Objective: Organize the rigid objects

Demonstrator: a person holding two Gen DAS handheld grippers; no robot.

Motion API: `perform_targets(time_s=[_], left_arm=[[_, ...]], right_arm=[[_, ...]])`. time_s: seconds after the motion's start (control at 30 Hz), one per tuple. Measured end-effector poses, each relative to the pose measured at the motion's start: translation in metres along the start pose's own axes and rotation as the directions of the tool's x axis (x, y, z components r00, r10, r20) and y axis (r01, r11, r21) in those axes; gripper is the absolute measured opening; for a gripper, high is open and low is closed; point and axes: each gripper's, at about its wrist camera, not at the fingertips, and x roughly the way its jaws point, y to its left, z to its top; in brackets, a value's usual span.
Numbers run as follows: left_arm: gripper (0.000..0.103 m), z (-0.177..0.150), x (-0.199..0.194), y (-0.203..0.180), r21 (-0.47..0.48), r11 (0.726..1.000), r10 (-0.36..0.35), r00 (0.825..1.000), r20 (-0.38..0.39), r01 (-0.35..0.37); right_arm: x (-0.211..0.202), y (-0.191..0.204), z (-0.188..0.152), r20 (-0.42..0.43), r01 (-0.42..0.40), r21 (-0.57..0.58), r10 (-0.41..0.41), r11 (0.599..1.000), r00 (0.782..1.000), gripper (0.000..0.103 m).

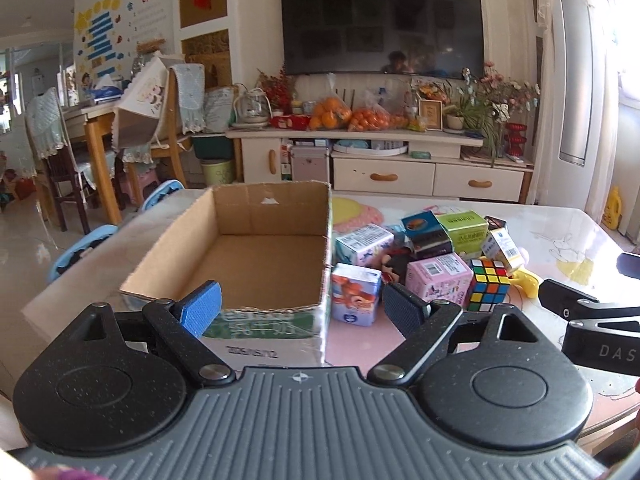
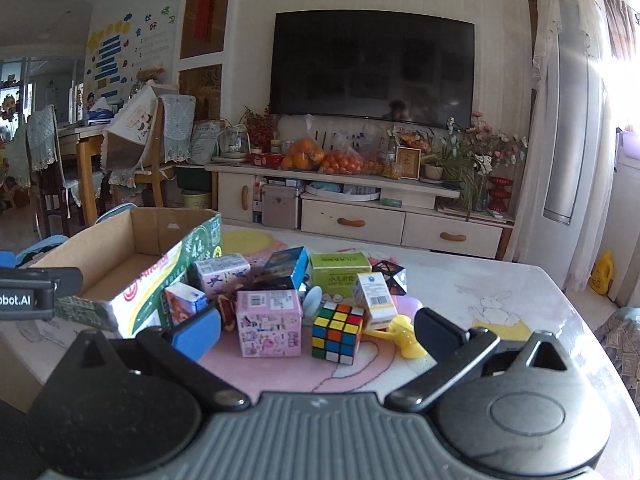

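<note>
An empty cardboard box (image 1: 264,256) (image 2: 120,264) stands on the table's left half. To its right lies a cluster of small rigid items: a pink carton (image 1: 438,278) (image 2: 269,322), a Rubik's cube (image 1: 489,285) (image 2: 337,332), a green carton (image 1: 464,229) (image 2: 340,272), a dark blue box (image 1: 426,232) (image 2: 286,268), an orange-print carton (image 1: 355,294) (image 2: 185,304), and a yellow toy (image 2: 406,338). My left gripper (image 1: 304,310) is open in front of the cardboard box, holding nothing. My right gripper (image 2: 318,330) is open, just short of the pink carton and cube.
The table (image 2: 500,332) has a pale top with a rabbit drawing; its right edge curves away. Blue chairs (image 1: 100,240) stand at the left side. A TV cabinet (image 1: 384,156) with oranges stands beyond the table. The right gripper's body (image 1: 592,320) shows at the left wrist view's right.
</note>
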Motion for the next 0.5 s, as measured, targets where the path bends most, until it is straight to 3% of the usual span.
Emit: perform_targets(time_s=[0.5], left_arm=[[0.103,-0.008,-0.036,0.019,-0.042,0.997,0.068,0.996,0.053,-0.066]], right_arm=[[-0.031,0.041,0.016,0.066,-0.077,-0.051,0.08,0.996,0.995,0.102]])
